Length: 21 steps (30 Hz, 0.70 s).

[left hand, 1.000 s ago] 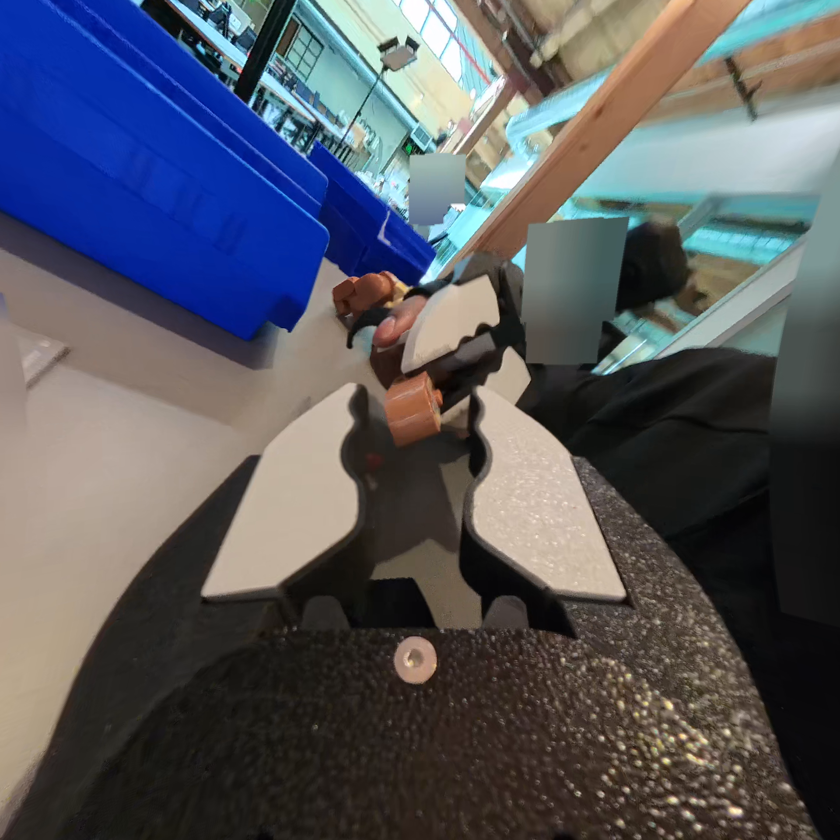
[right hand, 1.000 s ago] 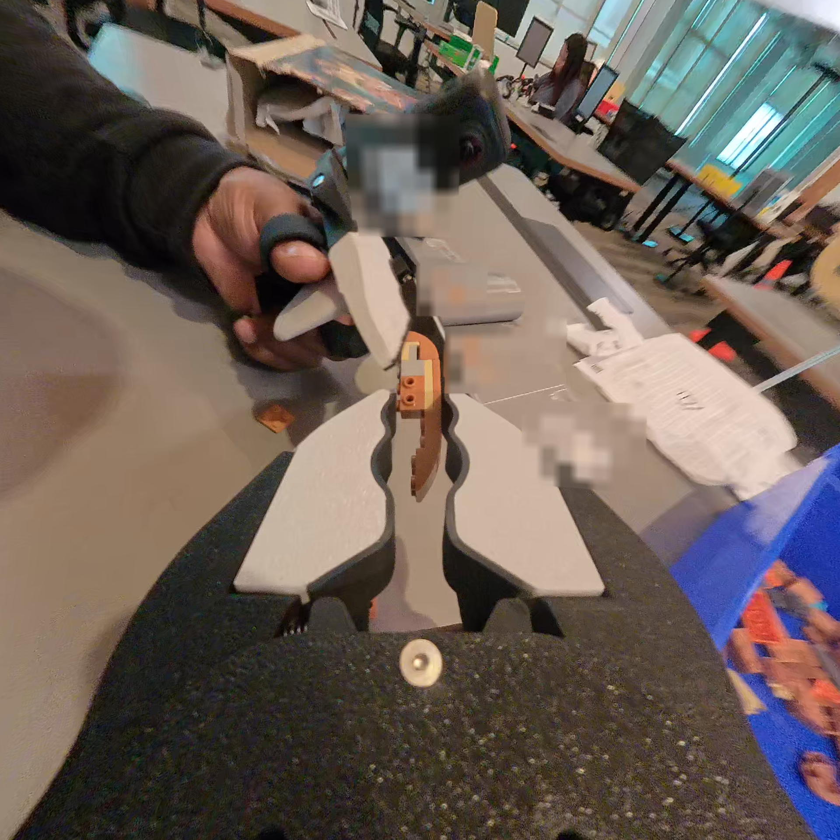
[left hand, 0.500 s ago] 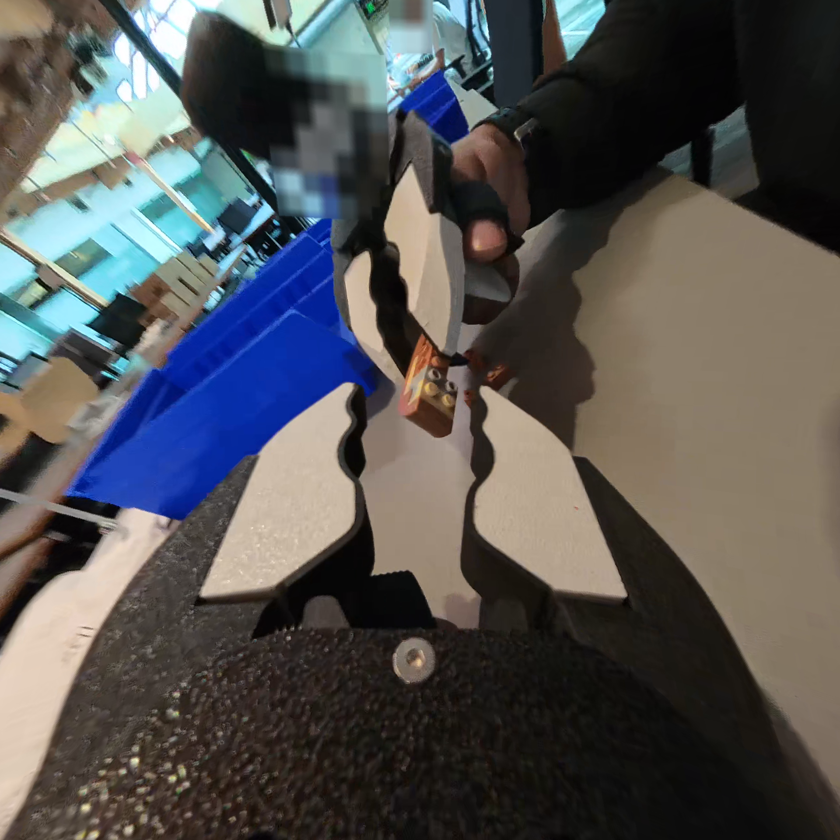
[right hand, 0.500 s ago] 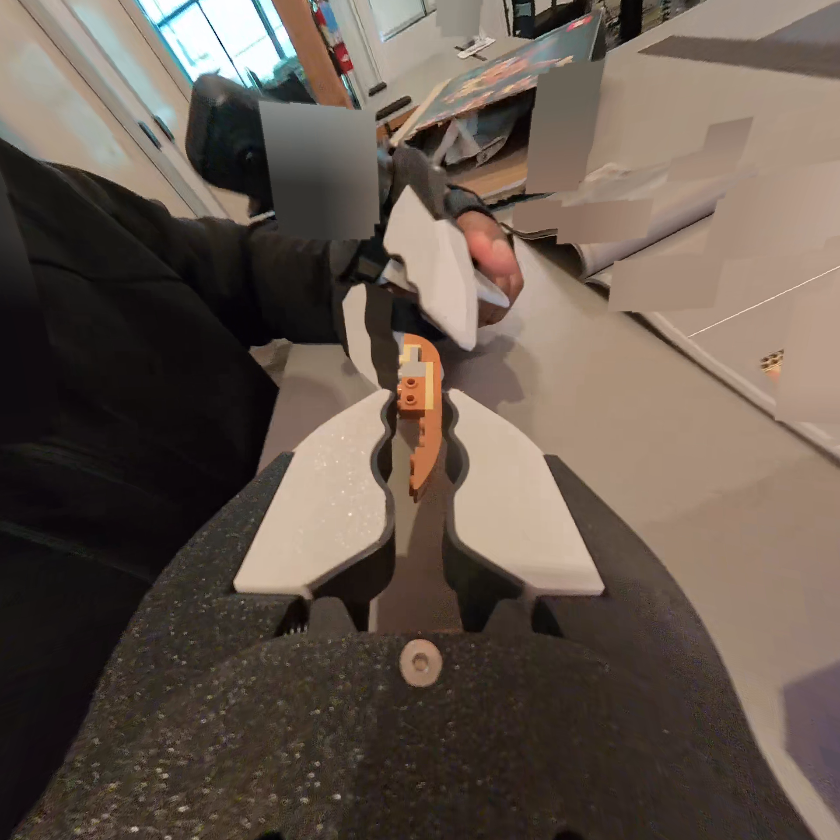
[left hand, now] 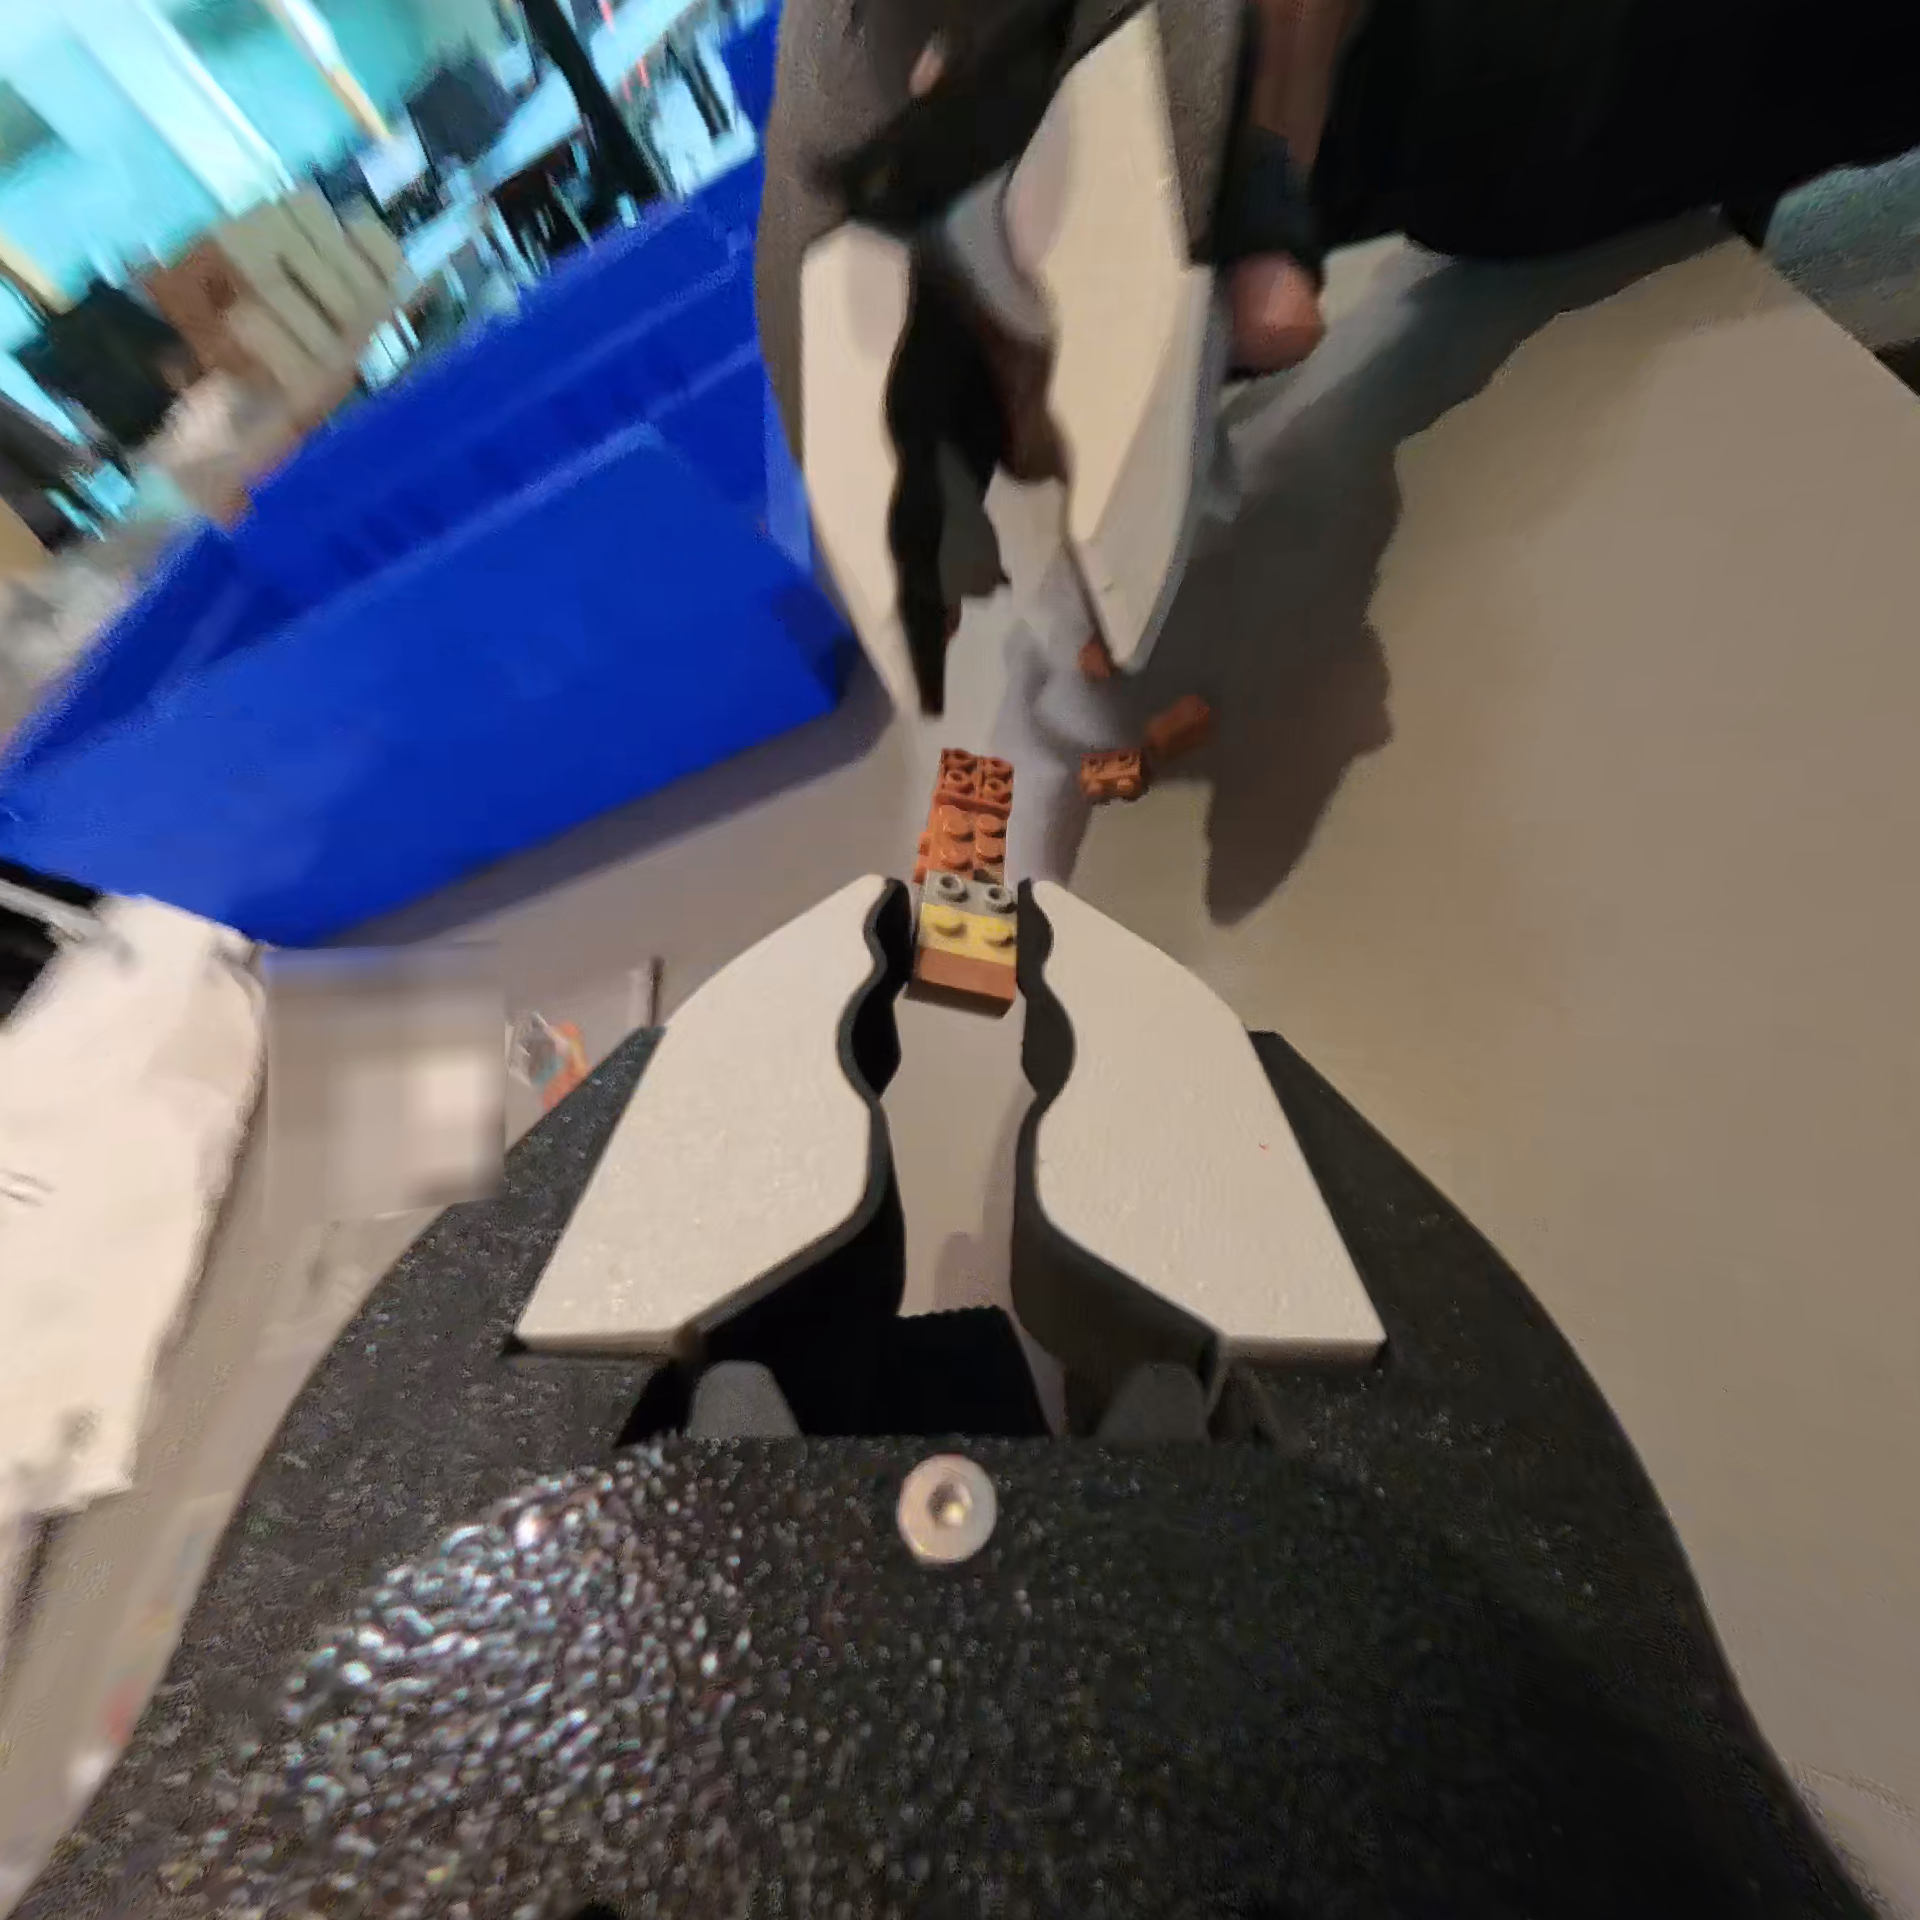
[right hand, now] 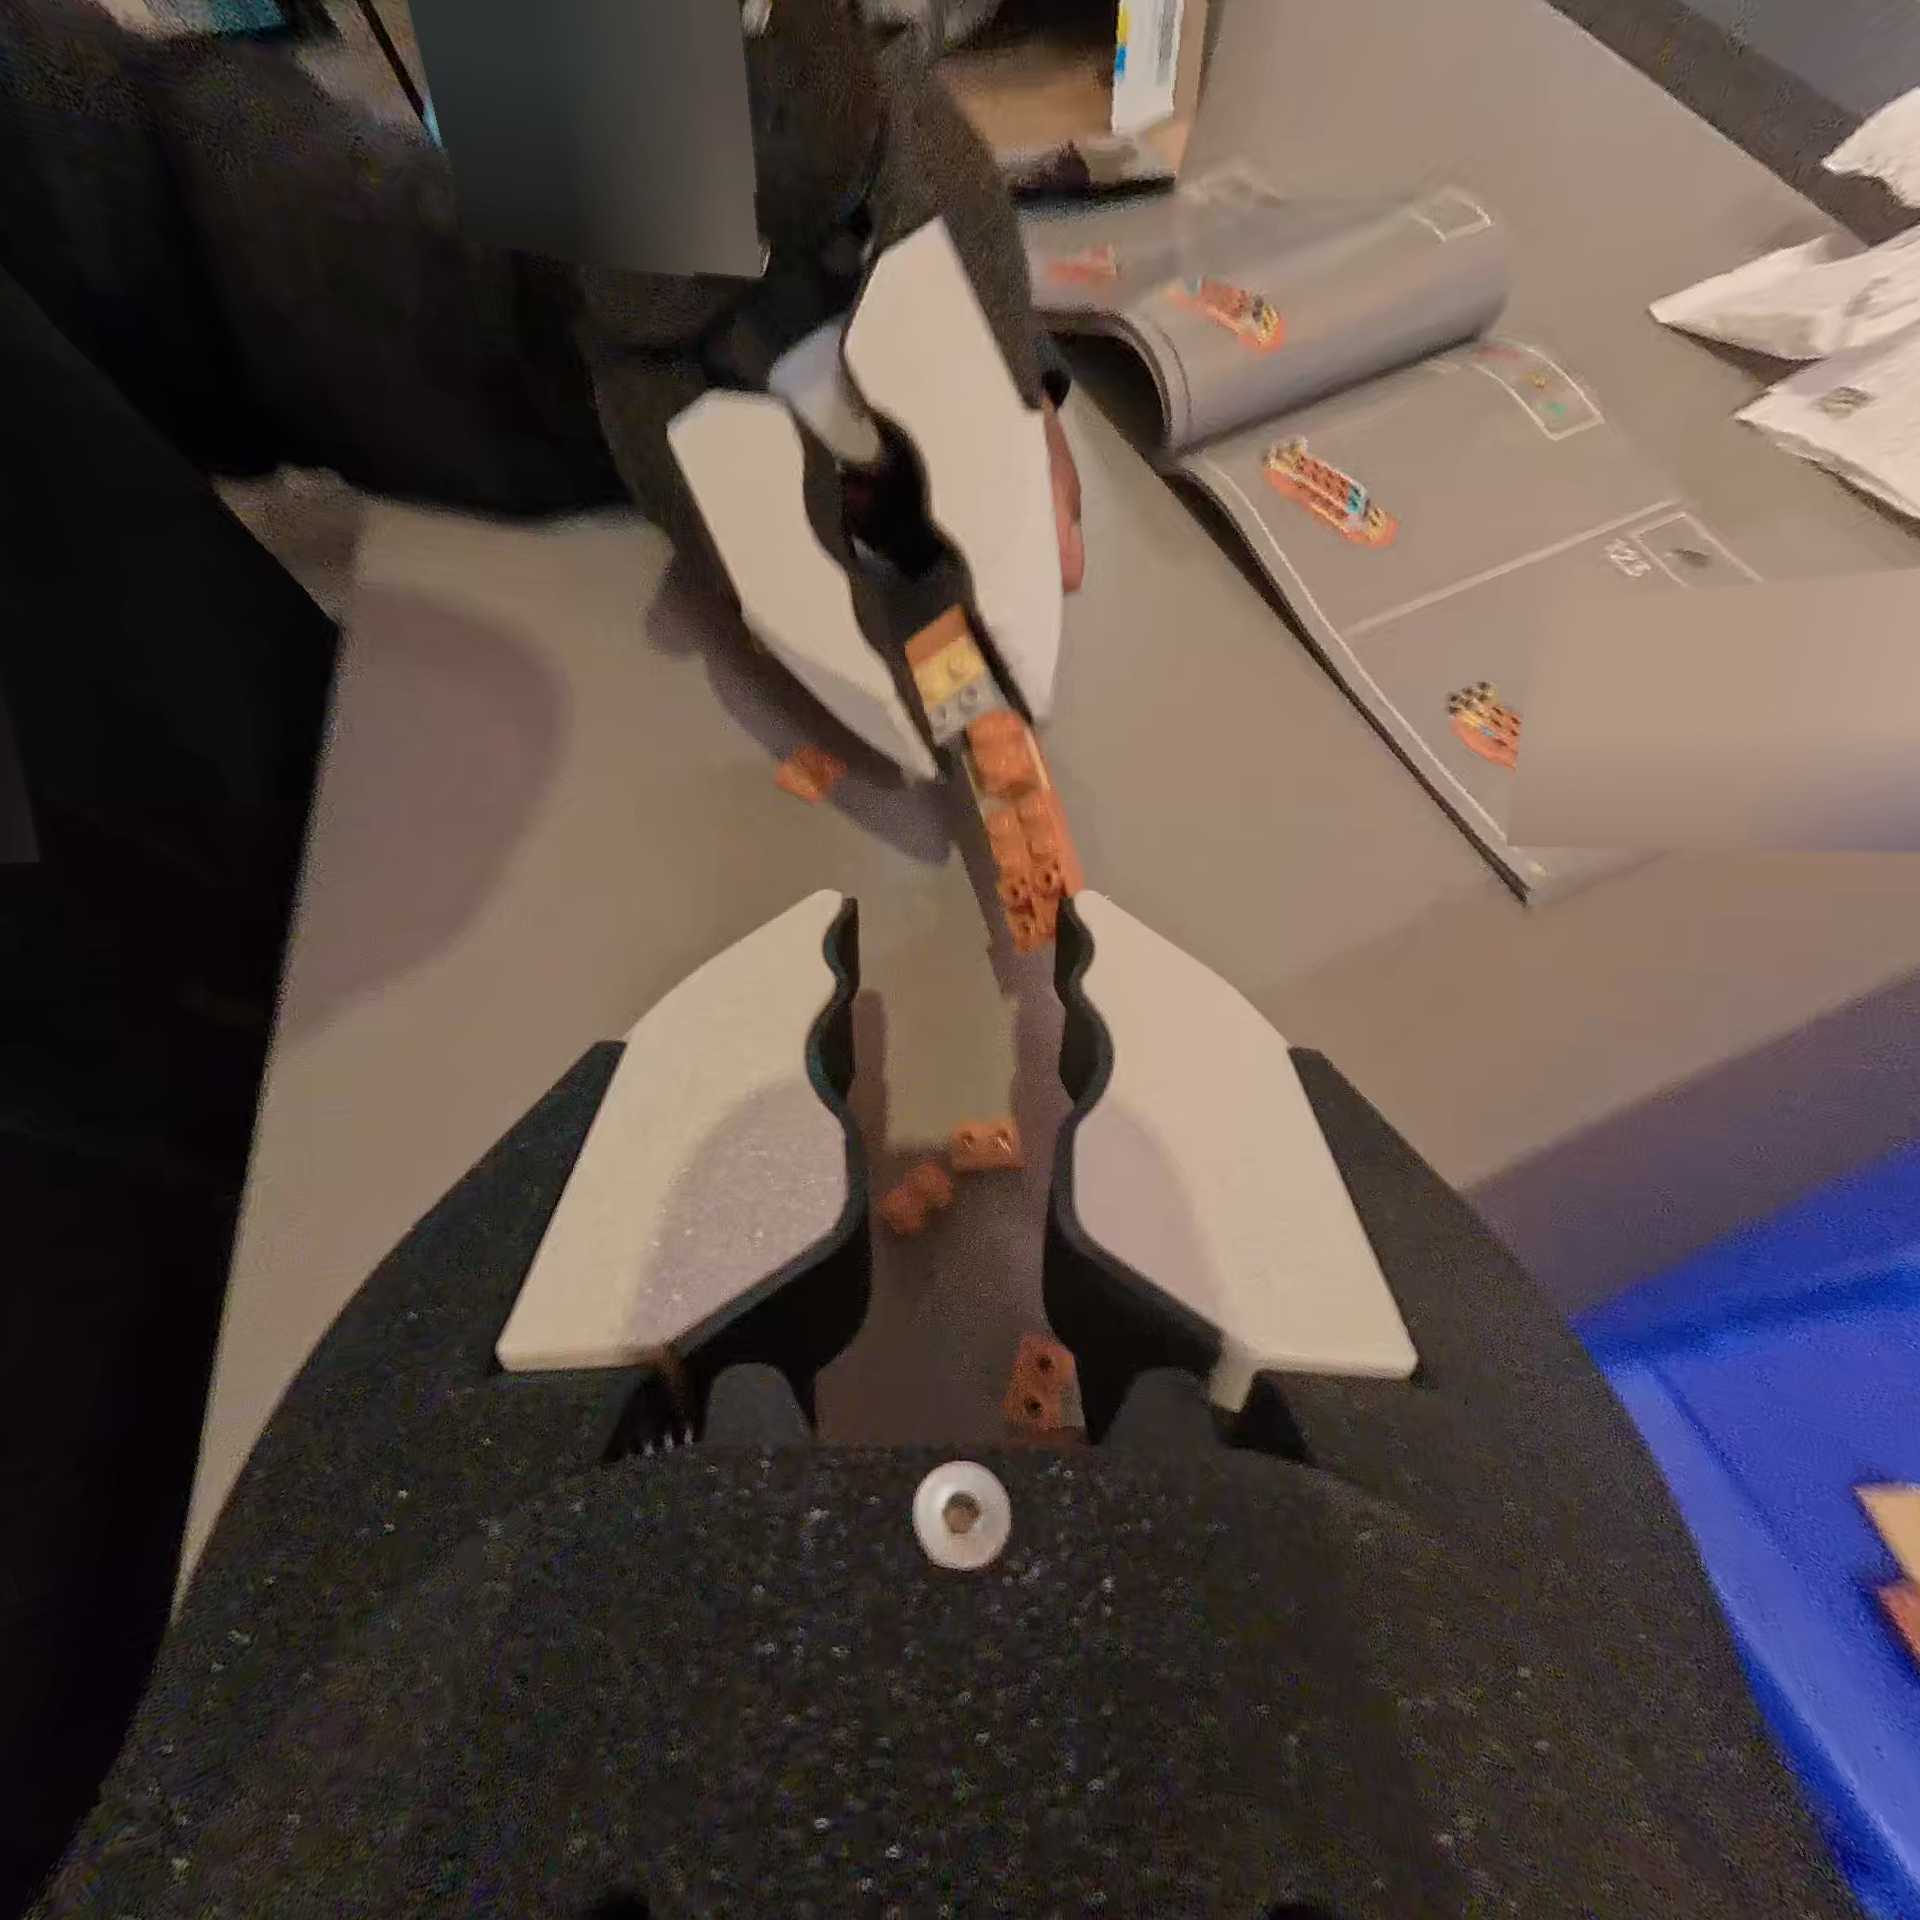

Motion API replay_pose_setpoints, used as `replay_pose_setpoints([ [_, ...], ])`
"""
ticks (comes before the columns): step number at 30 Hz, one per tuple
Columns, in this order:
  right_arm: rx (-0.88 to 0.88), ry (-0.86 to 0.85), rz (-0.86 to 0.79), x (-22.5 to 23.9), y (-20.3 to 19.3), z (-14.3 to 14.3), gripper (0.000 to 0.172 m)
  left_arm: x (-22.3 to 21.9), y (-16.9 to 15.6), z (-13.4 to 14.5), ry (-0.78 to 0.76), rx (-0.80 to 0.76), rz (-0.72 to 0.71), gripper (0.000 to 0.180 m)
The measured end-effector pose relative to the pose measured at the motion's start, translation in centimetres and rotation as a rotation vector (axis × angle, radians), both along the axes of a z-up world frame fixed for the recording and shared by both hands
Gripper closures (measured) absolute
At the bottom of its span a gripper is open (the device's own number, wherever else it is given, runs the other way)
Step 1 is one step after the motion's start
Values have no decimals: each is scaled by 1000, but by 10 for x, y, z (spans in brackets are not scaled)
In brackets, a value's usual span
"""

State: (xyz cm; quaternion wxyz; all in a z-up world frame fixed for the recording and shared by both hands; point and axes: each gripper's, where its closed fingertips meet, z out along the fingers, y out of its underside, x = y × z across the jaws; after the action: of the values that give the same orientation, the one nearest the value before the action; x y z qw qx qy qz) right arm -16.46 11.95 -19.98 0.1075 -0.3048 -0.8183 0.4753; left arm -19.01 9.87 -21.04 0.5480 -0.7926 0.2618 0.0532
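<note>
Left claw [left hand: 961, 914] clamped on brick strip [left hand: 966, 894], right claw [right hand: 956, 914] wide; blue bin [right hand: 1787, 1455] with brown pieces.

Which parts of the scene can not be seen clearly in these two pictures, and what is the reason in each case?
- Blue bin, left wrist view: motion blur, and the frame edge cuts it; its contents do not show.
- Blue bin contents, right wrist view: cut by the right edge.
- Brick assembly, underside: faces away in both views.
- Open booklet: drawings too small, a patch covers part.
- Loose brick: partly behind the right gripper.
</note>
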Motion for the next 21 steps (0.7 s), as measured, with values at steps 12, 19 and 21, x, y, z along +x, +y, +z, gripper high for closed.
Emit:
replay_pose_setpoints([
  [12, 334, -106, 52, 26, 37, -42, 138, -11, -9, -46, -216, -373, 149, 162],
  [19, 386, -121, 106, 37, 31, -49, 141, -12, -9, -45, -217, -365, 162, 141],
  [21, 395, -142, 92, 38, 30, -51, 144, -14, -7, -41, -236, -349, 170, 137],
])
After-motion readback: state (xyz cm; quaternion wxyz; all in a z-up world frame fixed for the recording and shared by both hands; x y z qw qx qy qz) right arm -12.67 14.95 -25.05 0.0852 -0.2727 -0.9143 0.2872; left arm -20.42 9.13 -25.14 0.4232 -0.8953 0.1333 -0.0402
